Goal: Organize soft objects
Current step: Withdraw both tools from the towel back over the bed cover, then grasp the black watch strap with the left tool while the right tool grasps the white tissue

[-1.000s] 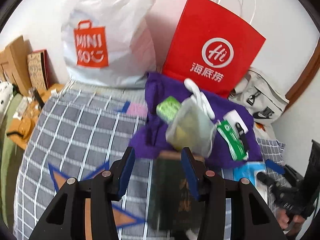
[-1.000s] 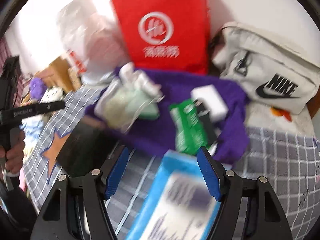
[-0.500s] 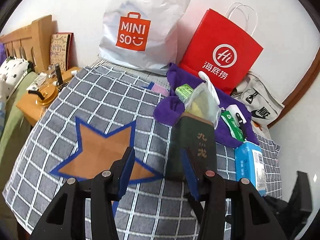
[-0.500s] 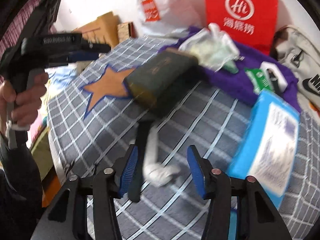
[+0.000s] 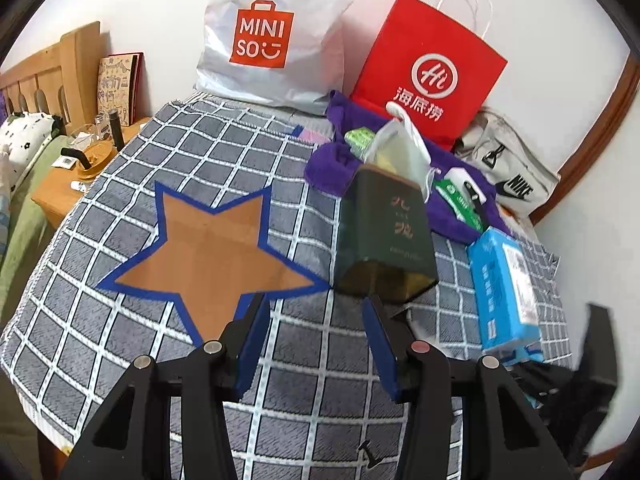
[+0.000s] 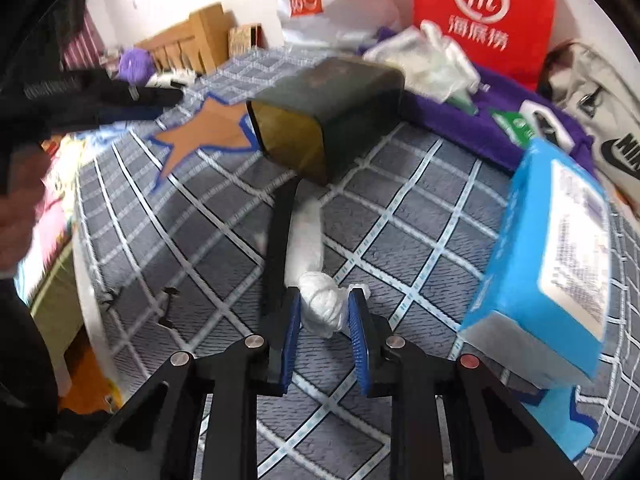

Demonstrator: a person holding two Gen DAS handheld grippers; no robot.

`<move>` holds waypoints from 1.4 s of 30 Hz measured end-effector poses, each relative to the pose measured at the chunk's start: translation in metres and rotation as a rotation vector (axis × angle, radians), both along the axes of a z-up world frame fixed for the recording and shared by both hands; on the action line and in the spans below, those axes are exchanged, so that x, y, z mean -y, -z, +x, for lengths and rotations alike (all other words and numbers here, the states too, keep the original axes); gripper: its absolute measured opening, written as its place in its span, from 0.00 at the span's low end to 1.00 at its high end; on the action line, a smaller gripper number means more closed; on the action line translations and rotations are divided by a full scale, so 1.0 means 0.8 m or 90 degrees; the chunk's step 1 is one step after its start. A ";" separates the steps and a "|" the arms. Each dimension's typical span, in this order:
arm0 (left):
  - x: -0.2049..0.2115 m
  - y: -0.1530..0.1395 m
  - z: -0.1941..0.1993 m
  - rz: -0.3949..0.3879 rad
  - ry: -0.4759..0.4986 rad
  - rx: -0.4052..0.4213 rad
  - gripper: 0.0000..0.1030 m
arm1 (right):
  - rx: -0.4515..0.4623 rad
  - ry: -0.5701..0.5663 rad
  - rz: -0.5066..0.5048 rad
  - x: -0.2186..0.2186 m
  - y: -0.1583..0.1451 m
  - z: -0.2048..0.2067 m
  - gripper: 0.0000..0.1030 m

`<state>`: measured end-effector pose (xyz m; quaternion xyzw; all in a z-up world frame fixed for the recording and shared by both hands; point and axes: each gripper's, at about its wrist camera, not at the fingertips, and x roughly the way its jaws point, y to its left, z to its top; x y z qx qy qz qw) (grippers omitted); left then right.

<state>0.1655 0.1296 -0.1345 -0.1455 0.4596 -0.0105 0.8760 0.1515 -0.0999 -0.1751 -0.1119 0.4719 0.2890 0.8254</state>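
Note:
A dark green box [image 5: 382, 232] lies on the checked blanket [image 5: 168, 152], also in the right wrist view [image 6: 328, 116]. My left gripper [image 5: 316, 336] is open and empty, just in front of the box. My right gripper [image 6: 325, 332] is shut on a white soft bundle [image 6: 320, 304] with a black strap [image 6: 280, 236] beside it, low over the blanket [image 6: 400, 208]. A purple cloth [image 5: 348, 156] carries a clear pouch [image 5: 396, 148] and a green packet [image 5: 460, 204]. A blue tissue pack [image 5: 504, 288] lies at the right, also in the right wrist view [image 6: 556, 256].
A white Miniso bag [image 5: 276, 36], a red paper bag [image 5: 428, 76] and a beige Nike bag [image 5: 508, 168] stand against the back wall. An orange star [image 5: 212, 248] marks the blanket. A wooden bedside table [image 5: 68, 176] stands at the left.
The left gripper has pulled back from the dark green box and stands open. The right gripper has swung down to the blanket and closed on the white bundle.

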 end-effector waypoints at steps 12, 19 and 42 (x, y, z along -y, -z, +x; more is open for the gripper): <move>0.051 0.027 -0.022 0.023 0.056 -0.051 0.45 | 0.030 0.063 0.026 0.065 -0.027 -0.052 0.23; 0.101 0.048 -0.029 0.047 0.103 -0.083 0.45 | 0.024 0.125 0.007 0.119 -0.006 -0.070 0.23; 0.190 0.081 0.006 0.095 0.233 -0.060 0.55 | 0.011 0.180 0.065 0.175 0.035 -0.038 0.41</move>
